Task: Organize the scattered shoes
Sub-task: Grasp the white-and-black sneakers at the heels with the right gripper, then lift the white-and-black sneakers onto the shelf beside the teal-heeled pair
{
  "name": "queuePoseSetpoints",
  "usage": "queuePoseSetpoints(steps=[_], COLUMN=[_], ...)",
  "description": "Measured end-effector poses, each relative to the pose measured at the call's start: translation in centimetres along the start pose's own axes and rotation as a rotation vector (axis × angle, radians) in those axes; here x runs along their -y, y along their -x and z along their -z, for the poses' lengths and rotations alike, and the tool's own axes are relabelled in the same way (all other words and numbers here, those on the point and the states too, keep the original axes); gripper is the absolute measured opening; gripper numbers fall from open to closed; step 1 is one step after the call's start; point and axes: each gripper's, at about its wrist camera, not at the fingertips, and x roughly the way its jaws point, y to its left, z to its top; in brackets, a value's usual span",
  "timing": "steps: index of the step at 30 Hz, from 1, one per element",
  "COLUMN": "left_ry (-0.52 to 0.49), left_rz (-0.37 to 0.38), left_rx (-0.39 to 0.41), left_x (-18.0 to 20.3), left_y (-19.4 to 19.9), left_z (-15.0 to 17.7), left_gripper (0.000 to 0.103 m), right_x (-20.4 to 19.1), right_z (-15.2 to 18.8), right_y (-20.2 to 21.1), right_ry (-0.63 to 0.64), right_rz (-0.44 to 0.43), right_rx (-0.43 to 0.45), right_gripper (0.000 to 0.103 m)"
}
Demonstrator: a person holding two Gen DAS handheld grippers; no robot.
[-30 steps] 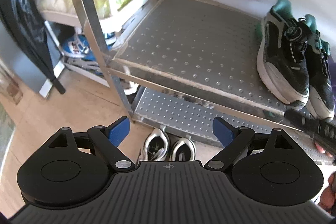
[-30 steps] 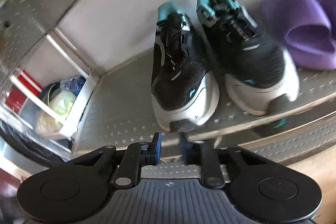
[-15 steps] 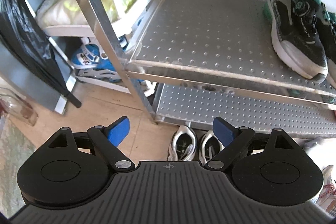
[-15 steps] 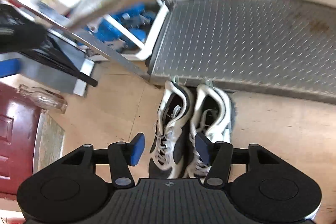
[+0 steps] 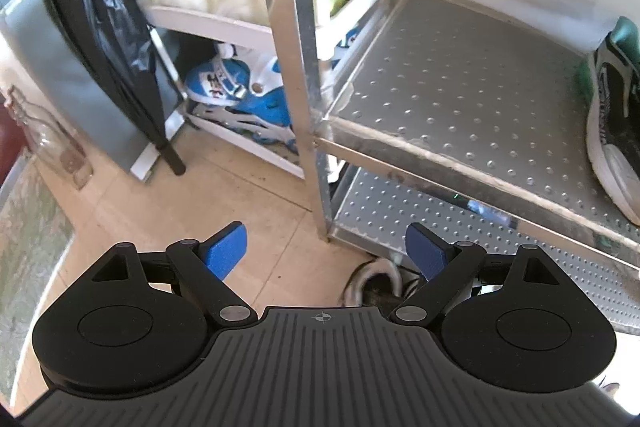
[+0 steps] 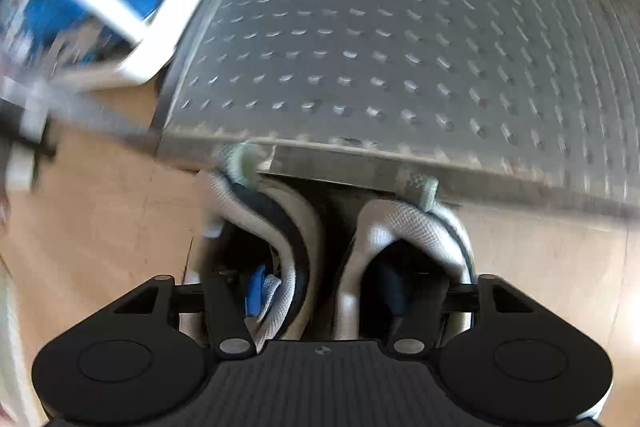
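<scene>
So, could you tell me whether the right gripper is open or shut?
Open: the right gripper has one finger inside each white sneaker.

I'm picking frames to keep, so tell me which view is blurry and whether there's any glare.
Right wrist view: motion-smeared, worst at the left edge, though the white sneakers under the right gripper stay readable. Left wrist view: sharp, with fisheye bending the metal shelf and bright glare on its upright post.

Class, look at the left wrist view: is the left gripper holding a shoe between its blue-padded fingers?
No, the left gripper is open, with only the tan floor showing between its blue-padded fingers.
</scene>
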Motion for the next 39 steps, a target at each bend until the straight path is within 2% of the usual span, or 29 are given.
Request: queuePoseSetpoints(steps=[2, 7, 10, 13, 15, 16, 17, 19, 22, 24, 25, 26, 27, 29, 31, 33, 36, 37, 39], left_ry=[-0.016, 0.038, 0.093, 0.176, 0.239, 0.265, 0.291, 0.328, 0.358, 0.344, 0.328, 0.297, 0.27, 0.236, 0.201, 0.125, 0.057, 0.06, 0.09], left_rz=[0.005, -0.023, -0.059, -0.11, -0.131, -0.144, -0.158, -0.171, -0.157, -0.139, -0.128, -0.105, -0.084, -0.06, -0.024, 0.034, 0.033, 0.033, 0.035], left_rx=[0.011, 0.076, 0.131, 0.202, 0.244, 0.261, 0.277, 0.287, 0.256, 0.246, 0.245, 0.244, 0.242, 0.225, 0.194, 0.159, 0.152, 0.15, 0.156], left_x=[0.1, -1.1, -2.4, -4.3, -5.8, -6.4, -7.0, -8.0, -8.9, -8.6, -8.2, -7.6, -7.0, -5.9, -5.0, -3.4, -1.7, -1.7, -2.0], left_y=[0.4, 2.0, 3.3, 5.2, 6.3, 6.7, 7.0, 7.2, 6.8, 6.6, 6.6, 6.5, 6.4, 6.1, 5.6, 5.0, 4.5, 4.5, 4.5], left_z=[0.1, 0.3, 0.7, 1.3, 1.7, 1.8, 1.9, 2.0, 1.7, 1.1, 1.0, 0.8, 0.6, 0.5, 0.5, 0.6, 0.9, 0.9, 0.8], left_gripper=[0.09, 0.09, 0.09, 0.09, 0.09, 0.09, 0.09, 0.09, 0.09, 0.09, 0.09, 0.09, 0.09, 0.09, 0.09, 0.09, 0.09, 0.09, 0.09], right_x=[0.9, 1.4, 1.2, 0.8, 0.8, 0.7, 0.5, 0.0, -2.1, -3.6, -4.1, -4.9, -5.1, -5.1, -4.2, -2.9, -0.5, -0.2, 1.0], right_z=[0.4, 5.3, 8.1, 8.3, 7.2, 6.8, 5.3, 3.5, -2.3, -5.1, -5.7, -6.2, -6.1, -4.9, -2.7, -0.9, 2.1, 2.8, 4.9], right_y=[1.5, 10.3, 18.2, 24.7, 28.4, 28.9, 31.0, 32.6, 34.2, 33.6, 33.1, 32.5, 32.4, 32.7, 33.6, 34.5, 35.3, 35.2, 34.5], right_ry=[-0.055, -0.06, -0.077, -0.066, -0.078, -0.079, -0.089, -0.092, -0.02, 0.101, 0.147, 0.214, 0.242, 0.282, 0.303, 0.285, 0.229, 0.223, 0.185], right_rz=[-0.053, -0.152, -0.201, -0.218, -0.243, -0.246, -0.259, -0.262, -0.173, -0.071, -0.031, 0.033, 0.045, 0.034, 0.03, 0.014, -0.035, -0.047, -0.12], right_rx=[0.014, 0.147, 0.302, 0.445, 0.532, 0.547, 0.605, 0.657, 0.811, 0.888, 0.901, 0.895, 0.896, 0.915, 0.929, 0.908, 0.835, 0.821, 0.737], right_gripper=[0.022, 0.022, 0.022, 0.022, 0.022, 0.022, 0.022, 0.022, 0.022, 0.036, 0.047, 0.053, 0.056, 0.067, 0.07, 0.072, 0.074, 0.072, 0.058])
